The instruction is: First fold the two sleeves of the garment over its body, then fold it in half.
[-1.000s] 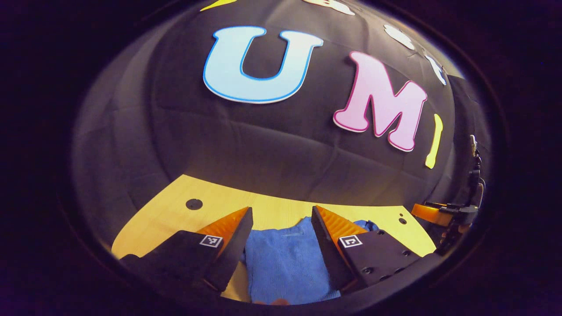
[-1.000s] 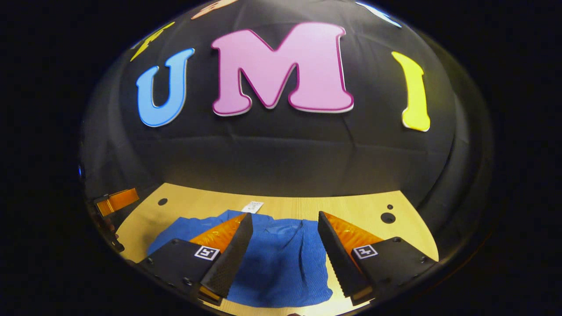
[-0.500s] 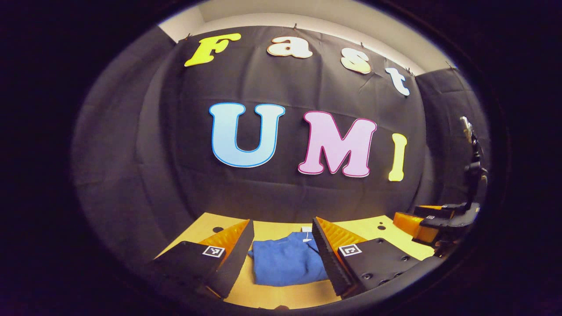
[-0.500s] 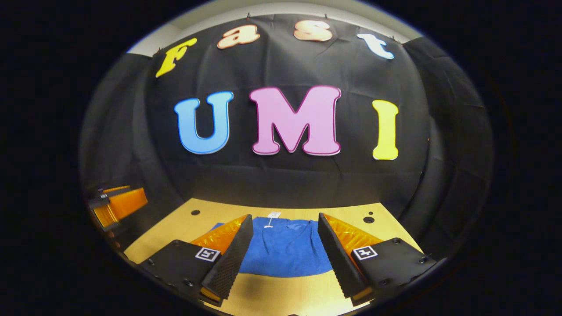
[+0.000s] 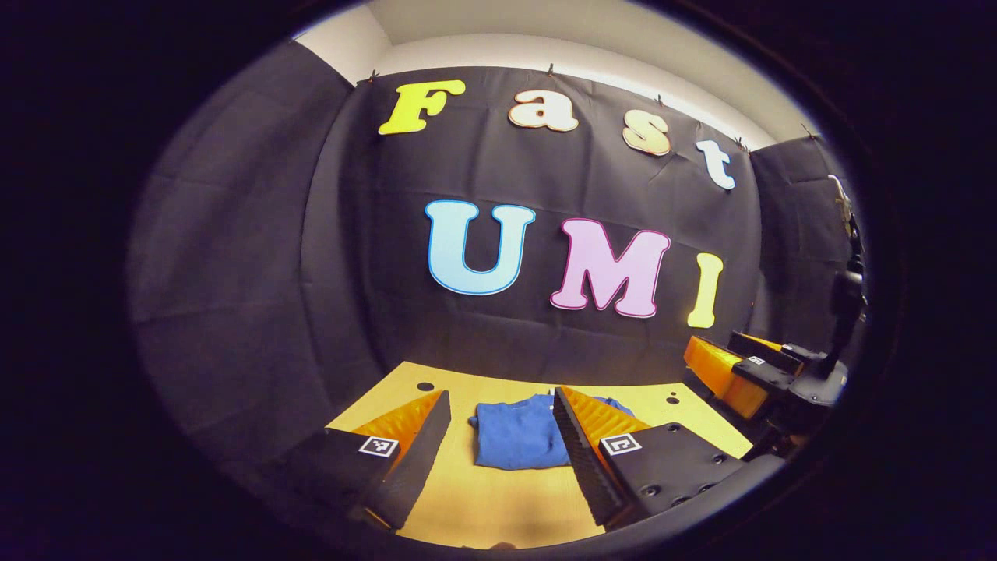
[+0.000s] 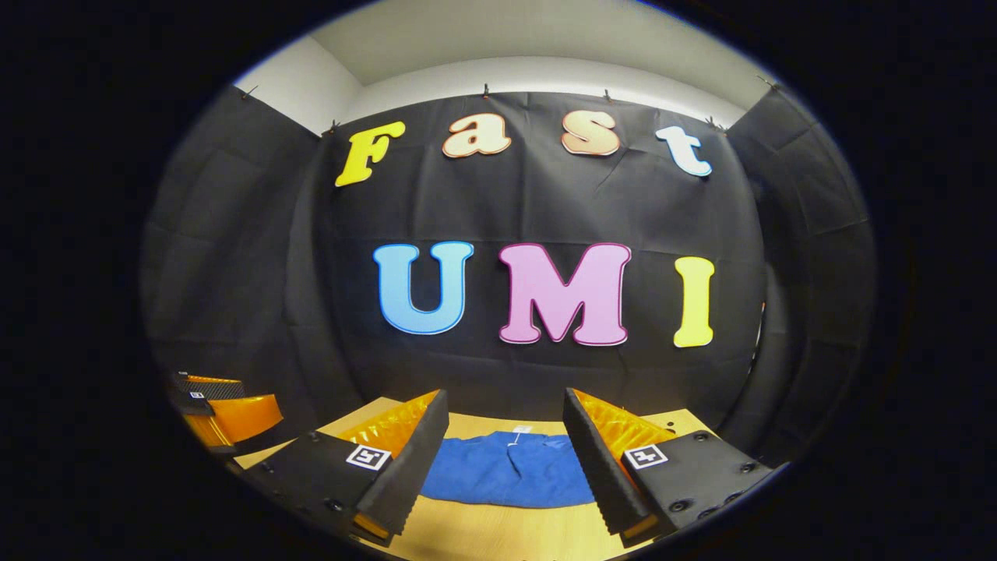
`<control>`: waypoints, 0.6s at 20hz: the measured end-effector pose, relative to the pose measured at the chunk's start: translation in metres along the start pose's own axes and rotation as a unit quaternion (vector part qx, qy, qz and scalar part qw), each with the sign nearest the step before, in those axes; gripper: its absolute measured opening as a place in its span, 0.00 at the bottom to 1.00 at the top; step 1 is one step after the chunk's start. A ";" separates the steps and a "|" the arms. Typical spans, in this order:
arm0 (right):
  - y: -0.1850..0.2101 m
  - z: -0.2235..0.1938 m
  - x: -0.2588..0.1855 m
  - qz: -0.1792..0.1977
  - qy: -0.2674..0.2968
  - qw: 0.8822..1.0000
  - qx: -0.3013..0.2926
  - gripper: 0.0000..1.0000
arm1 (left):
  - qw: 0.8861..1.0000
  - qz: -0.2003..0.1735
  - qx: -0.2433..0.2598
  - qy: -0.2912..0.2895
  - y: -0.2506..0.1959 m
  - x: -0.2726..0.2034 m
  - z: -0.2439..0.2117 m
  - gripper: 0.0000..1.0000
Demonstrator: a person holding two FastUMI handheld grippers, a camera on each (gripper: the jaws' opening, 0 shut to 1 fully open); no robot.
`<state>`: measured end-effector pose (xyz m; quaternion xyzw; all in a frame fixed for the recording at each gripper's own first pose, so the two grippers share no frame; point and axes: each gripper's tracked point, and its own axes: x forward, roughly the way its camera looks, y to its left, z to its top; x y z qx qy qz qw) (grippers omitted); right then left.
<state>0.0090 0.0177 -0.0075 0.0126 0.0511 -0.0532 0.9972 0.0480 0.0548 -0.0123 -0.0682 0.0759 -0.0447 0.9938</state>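
Both tongs stand spread and hold nothing: my left gripper [image 5: 498,436] and my right gripper [image 6: 502,456] hang above the near edge of the desk [image 5: 498,499], fingers aimed at the back wall. I judge this raised, level carriage to be a stand-off posture, clear of the cloth so that nothing drags the folds.

Desk: pale wood, with small round holes [image 5: 424,386] near its far corners.

Garment [image 5: 518,440]: blue, lying flat as a compact block near the middle of the desk, toward its far edge, apart from both pairs of fingers. No sleeve sticks out from the block, so I take the sleeve folds and the halving as done, though I cannot count the layers from here.

Differences between views: the left gripper view shows the near and left edges of the block squarely and catches my right gripper beyond the right edge of the desk. The right gripper view shows the garment [image 6: 506,471] wider and lower, a small white tag [image 6: 520,430] at its far edge, and my left gripper [image 6: 222,409] off the left edge.
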 end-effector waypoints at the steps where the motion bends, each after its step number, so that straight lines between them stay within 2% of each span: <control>1: 0.006 -0.001 0.000 0.007 0.001 1.000 -0.001 0.93 | 1.000 0.001 0.005 -0.007 0.001 0.000 0.003 0.77; 5: 0.023 0.000 -0.005 0.028 0.000 0.999 -0.018 0.93 | 1.000 -0.001 0.009 -0.016 -0.003 -0.010 0.007 0.77; 12: 0.026 -0.012 -0.019 0.031 -0.007 0.999 -0.015 0.93 | 0.999 -0.009 0.034 -0.030 -0.011 -0.030 0.014 0.77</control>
